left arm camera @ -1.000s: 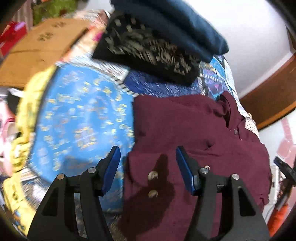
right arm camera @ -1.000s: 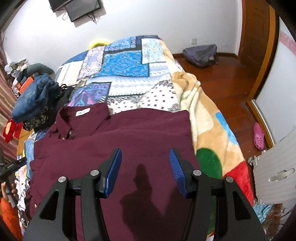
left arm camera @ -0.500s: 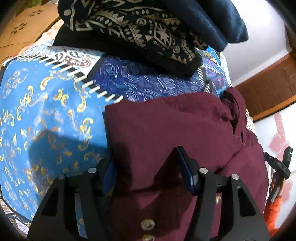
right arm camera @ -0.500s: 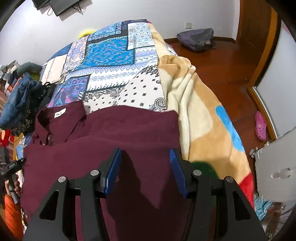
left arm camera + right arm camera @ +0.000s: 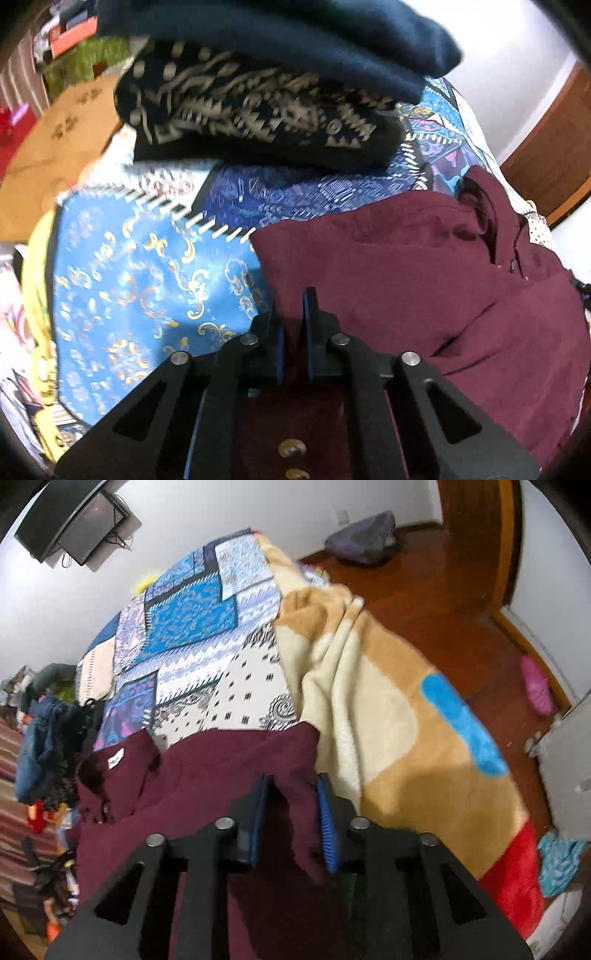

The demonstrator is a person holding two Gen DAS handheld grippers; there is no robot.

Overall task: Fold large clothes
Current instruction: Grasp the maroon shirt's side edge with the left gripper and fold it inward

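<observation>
I am pinching the maroon shirt (image 5: 424, 266) in left claw (image 5: 295, 321) and closing right claw (image 5: 291, 797) on its three-o'clock edge (gathering cloth for folding).

White painted walls (image 5: 229, 513) rise behind a bed under a blue patchwork-print cover (image 5: 192, 620). A dark flat screen (image 5: 70, 524) hangs high on the wall, above glossy reddish-brown wooden flooring (image 5: 436, 602).

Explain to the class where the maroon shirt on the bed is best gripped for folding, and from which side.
Grip the maroon shirt at its two side edges, coming down from above. It lies flat with collar away, so free edges pinch easily. The left gripper is shut on the edge beside the blue bedspread; the right gripper is closing on the edge by the blanket.
</observation>
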